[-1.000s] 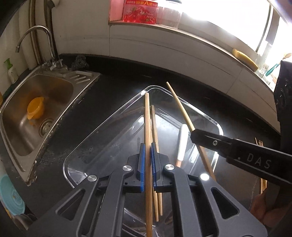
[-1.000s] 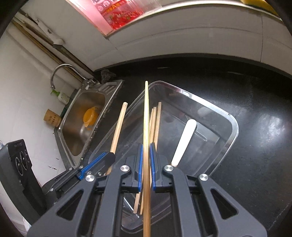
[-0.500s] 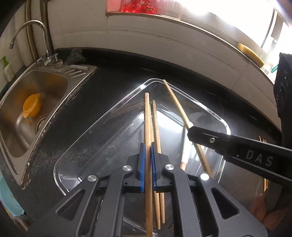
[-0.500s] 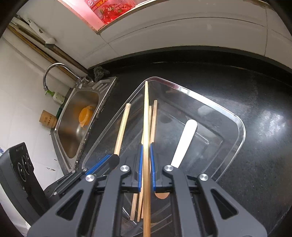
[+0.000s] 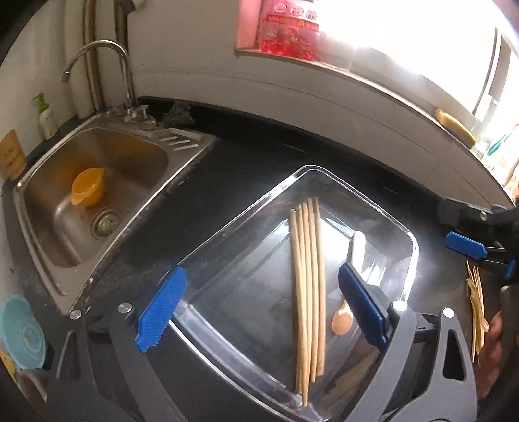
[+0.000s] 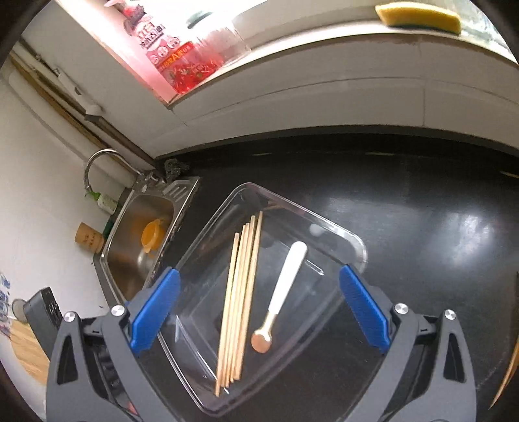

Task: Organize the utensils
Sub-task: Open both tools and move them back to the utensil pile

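Observation:
A clear plastic tray (image 5: 410,237) (image 6: 356,246) sits on the black counter. Several wooden chopsticks (image 5: 306,285) (image 6: 241,298) lie side by side inside it, beside a white-handled spoon (image 6: 285,285) (image 5: 343,319). My left gripper (image 5: 259,308) hovers over the tray, its jaws opening wide; nothing is pinched between the blue pads, the chopsticks lie loose below. My right gripper (image 6: 256,311) also hangs above the tray, jaws opening, nothing held. The right gripper's fingers (image 5: 464,245) show at the right edge of the left wrist view. More chopsticks (image 5: 476,305) lie on the counter to the right of the tray.
A steel sink (image 5: 97,194) (image 6: 136,240) with an orange cup (image 5: 87,191) and a tap (image 5: 97,65) lies left of the tray. A windowsill holds a red packet (image 5: 288,29) and a yellow sponge (image 6: 421,16). A hand (image 5: 493,341) grips the right tool.
Both grippers were shut on a chopstick each; both have now opened and pulled back, and the chopsticks lie in the tray with the others.

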